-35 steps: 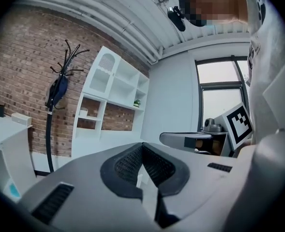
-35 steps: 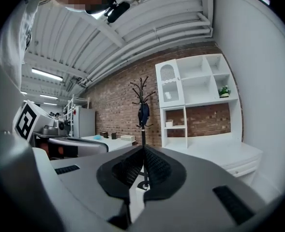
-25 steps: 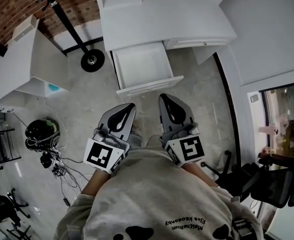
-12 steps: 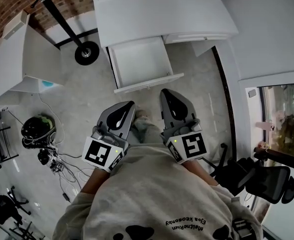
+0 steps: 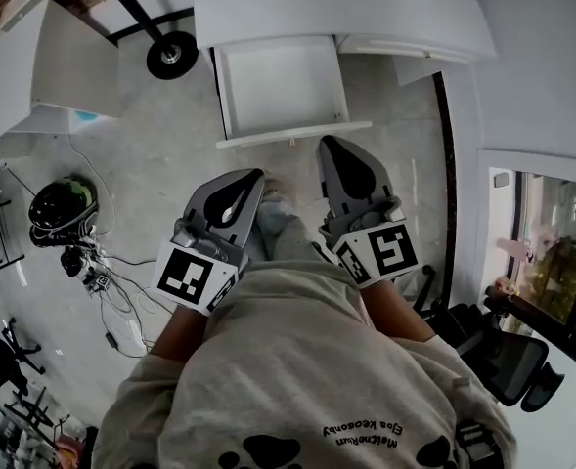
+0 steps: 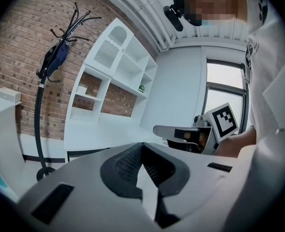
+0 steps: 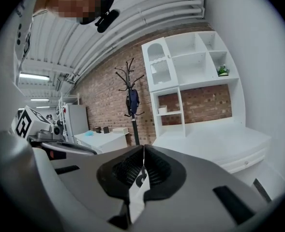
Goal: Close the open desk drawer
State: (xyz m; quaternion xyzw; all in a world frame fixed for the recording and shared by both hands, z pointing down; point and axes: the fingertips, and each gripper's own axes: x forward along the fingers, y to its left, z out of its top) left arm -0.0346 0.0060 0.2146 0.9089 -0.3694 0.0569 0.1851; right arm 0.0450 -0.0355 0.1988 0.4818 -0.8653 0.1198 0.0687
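Looking down from the head. A person in a grey sweatshirt holds 2 tools out in front, side by side, both aimed at a white bench (image 5: 346, 8).

L tool (image 5: 251, 182): jaws pressed together, nothing btwn them. R tool (image 5: 330, 149): also closed & empty. The closed tips prob. serve as blunt pushers, since no grip is needed.

Just ahead of both tips, not touching, is the open drawer (image 5: 283, 86), pulled out from under the bench and empty inside. The R tip looks nearer its front panel. Ahead-left of the L tool, a coat stand base (image 5: 170, 55) sits on the floor. The push looks not yet begun.
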